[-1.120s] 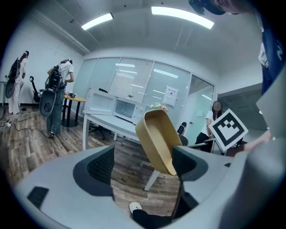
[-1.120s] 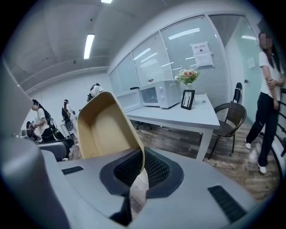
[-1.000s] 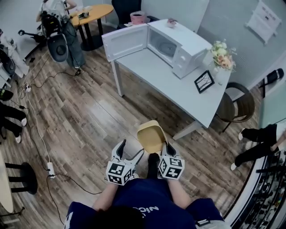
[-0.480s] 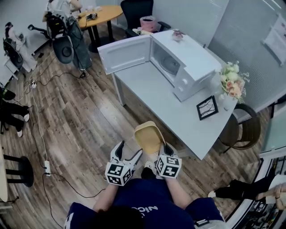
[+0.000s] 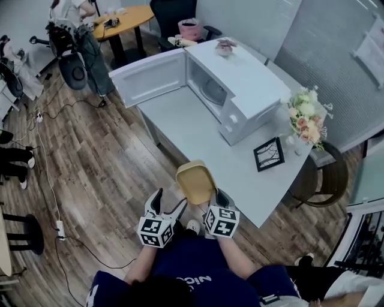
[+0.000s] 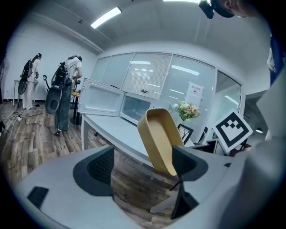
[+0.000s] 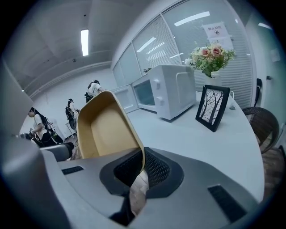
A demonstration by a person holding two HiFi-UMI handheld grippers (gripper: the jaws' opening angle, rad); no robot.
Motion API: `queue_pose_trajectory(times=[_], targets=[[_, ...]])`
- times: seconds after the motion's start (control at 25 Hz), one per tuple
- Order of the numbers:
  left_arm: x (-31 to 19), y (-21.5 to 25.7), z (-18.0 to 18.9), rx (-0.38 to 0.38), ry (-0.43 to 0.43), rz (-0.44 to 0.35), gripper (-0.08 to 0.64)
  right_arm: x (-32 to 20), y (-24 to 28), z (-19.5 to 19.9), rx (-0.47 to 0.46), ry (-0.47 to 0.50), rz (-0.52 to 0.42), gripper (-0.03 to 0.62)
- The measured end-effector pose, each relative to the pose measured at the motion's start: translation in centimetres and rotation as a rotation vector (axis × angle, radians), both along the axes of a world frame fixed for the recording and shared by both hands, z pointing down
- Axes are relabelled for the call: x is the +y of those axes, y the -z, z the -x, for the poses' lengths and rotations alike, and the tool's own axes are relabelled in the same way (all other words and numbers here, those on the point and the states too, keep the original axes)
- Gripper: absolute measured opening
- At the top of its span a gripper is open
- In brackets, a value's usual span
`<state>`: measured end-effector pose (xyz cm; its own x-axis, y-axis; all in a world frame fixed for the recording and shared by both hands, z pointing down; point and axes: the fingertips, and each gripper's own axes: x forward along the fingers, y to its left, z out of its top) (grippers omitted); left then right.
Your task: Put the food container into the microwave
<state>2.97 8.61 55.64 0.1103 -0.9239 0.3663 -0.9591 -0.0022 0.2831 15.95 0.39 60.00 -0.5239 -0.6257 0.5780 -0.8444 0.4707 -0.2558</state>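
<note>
Edgewise in right gripper (image 7: 139, 166): food container (image 7: 105, 127)

One food container (image 5: 195, 181), tan and open-topped. Two grippers, the left gripper (image 5: 168, 205) and the right gripper (image 5: 216, 199), each bearing one marker cube. One microwave (image 5: 240, 84) with one door, standing on the one white tabletop (image 5: 192, 129). On that tabletop's right part are one picture frame (image 5: 268, 154) and one bunch of flowers (image 5: 305, 117). One small item (image 5: 226, 45) sits on the microwave's roof (too small to tell what). At far left, one round wooden table (image 5: 129, 17) and two standing people (image 6: 75, 69). One power strip (image 5: 60, 228) lies on the floor at near left.
</note>
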Motion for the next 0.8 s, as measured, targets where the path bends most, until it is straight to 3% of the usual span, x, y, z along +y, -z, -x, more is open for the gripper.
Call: queue_pose_trajectory(times=[0.36,0.8], targets=[[-4.7,-1.4,2.3,0.047,-0.011,0.014,0.39,-4.8,0.7,1.2,-0.056,-0.118,0.017,0.025],[-15.2,-1.4,8.2,0.055,-0.2,-0.003,0.39,-10.8,-0.6,5.5,-0.001,-0.215,0.047,0.026]])
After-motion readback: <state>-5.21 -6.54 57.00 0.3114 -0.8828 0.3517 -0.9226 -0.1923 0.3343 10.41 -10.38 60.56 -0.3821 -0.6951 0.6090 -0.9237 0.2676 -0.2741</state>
